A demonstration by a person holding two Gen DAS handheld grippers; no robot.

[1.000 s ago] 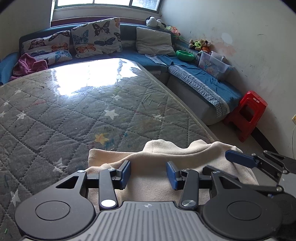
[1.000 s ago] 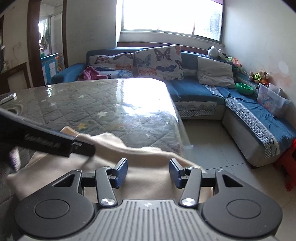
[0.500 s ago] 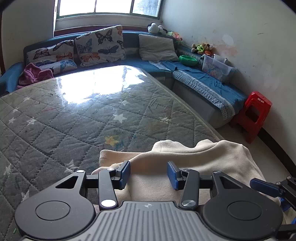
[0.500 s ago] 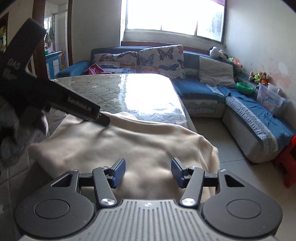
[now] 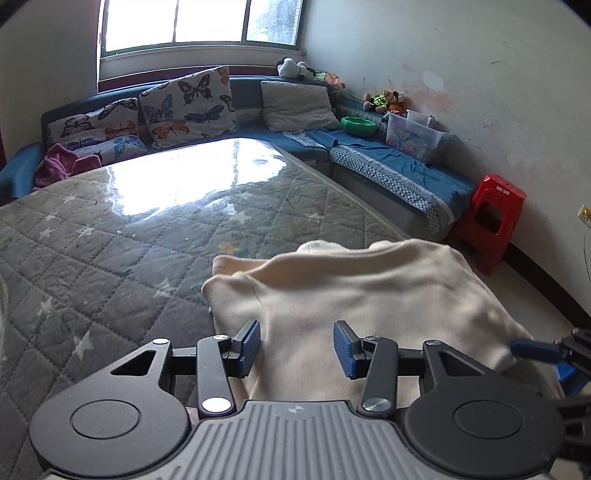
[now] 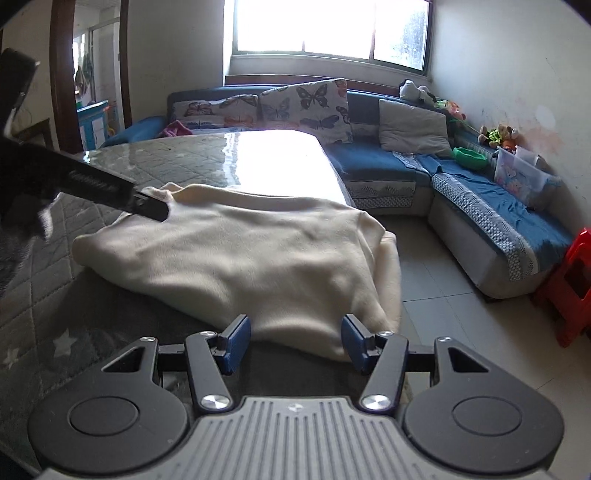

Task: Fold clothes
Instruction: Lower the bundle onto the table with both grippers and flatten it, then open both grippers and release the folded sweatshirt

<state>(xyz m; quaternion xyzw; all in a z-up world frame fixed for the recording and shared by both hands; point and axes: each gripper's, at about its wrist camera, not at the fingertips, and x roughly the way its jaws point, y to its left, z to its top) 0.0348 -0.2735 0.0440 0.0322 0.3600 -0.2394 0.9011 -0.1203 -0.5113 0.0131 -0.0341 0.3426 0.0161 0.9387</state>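
Grey quilted mattress (image 5: 110, 251) with star print, glossy cover glaring under the window (image 6: 325, 26). Blue corner sofa (image 5: 388, 166) behind and to the right of it, butterfly cushions (image 5: 188, 103), plain grey cushion (image 5: 295, 107), pink cloth (image 5: 62, 166) at the sofa's left end. Green bowl (image 5: 358, 125), clear plastic box (image 5: 417, 133) and soft toys (image 5: 384, 99) on the right sofa run. Red plastic stool (image 5: 491, 221) on the tiled floor by the stained white wall.

Cream sweater (image 6: 251, 258) lies on the near right corner of the mattress, folded into a rough block, soft lumpy surface, its right edge drooping over the mattress side, a layer underneath poking out at the far left.

Left gripper (image 5: 296, 349) jaws apart, empty, above the sweater's near part. Right gripper (image 6: 295, 345) jaws apart, empty, at the sweater's near edge; whether the pads touch fabric can't be told
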